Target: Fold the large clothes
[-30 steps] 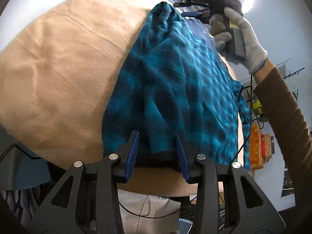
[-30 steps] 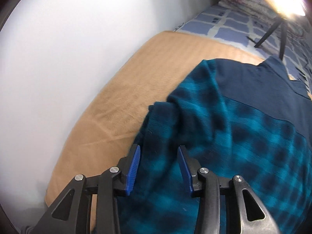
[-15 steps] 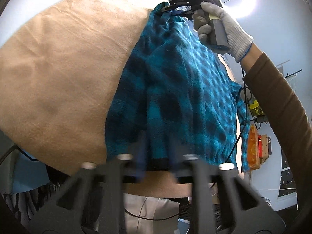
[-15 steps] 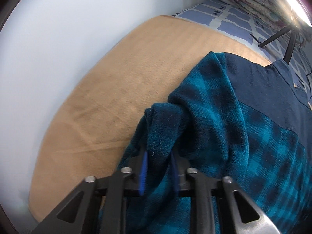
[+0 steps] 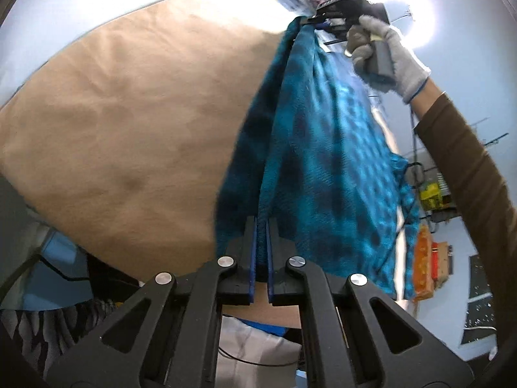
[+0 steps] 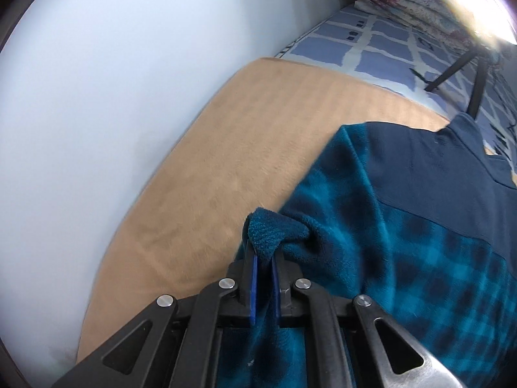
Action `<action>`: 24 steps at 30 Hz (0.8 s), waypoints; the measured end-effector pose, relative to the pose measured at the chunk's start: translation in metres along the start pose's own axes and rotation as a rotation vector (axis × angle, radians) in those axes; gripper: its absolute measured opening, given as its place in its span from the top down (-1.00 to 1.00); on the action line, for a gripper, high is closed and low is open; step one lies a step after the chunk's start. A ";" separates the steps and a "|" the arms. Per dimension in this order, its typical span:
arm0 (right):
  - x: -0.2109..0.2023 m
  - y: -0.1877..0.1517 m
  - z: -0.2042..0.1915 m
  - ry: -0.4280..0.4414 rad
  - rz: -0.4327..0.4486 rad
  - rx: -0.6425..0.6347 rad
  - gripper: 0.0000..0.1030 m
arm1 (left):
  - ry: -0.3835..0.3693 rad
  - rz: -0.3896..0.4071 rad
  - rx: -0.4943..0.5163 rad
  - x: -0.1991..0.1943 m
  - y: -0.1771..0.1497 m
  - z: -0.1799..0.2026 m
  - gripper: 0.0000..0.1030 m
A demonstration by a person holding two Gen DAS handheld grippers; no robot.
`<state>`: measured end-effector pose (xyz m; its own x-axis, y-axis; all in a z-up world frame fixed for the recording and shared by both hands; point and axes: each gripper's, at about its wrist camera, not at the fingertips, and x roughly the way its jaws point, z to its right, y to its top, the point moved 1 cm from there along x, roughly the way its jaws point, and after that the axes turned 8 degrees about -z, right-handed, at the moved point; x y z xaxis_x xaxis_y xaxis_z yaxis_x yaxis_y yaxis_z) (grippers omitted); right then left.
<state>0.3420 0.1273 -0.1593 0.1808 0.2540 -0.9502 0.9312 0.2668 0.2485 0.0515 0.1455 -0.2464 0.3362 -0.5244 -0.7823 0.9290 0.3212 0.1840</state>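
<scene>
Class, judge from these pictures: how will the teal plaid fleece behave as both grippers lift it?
The fleece is probably floppy: it sags between the left gripper and right gripper. Its thick pile bunches at the pads, so slipping seems unlikely. It likely drags on the tan blanket.

A bedroom in a home. A bed covered by a tan blanket (image 6: 226, 168) stands against a pale wall (image 6: 113, 80). Past it lies a blue-and-white checked sheet (image 6: 381, 51) with a rolled floral quilt (image 6: 410, 3) at the far end. Cluttered shelves (image 5: 434, 200) stand along the far wall.
</scene>
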 end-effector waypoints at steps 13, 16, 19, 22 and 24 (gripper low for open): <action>-0.032 -0.065 0.001 0.058 0.104 -0.123 0.48 | 0.015 0.034 0.009 -0.006 0.001 0.006 0.30; -0.047 -0.121 0.007 0.113 0.084 -0.153 0.52 | 0.005 0.045 0.009 -0.009 0.004 0.006 0.25; -0.045 -0.169 0.009 0.125 0.048 -0.159 0.52 | -0.035 0.008 -0.033 -0.004 0.007 0.000 0.22; -0.033 -0.205 0.006 0.107 0.018 -0.181 0.53 | -0.044 0.001 -0.058 -0.004 0.008 -0.007 0.19; -0.019 -0.220 0.009 0.063 0.012 -0.183 0.54 | -0.070 -0.008 -0.103 -0.003 0.011 -0.015 0.06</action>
<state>0.1366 0.0553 -0.1981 0.1657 0.3145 -0.9347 0.8550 0.4264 0.2951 0.0589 0.1622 -0.2510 0.3424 -0.5795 -0.7396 0.9119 0.3945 0.1130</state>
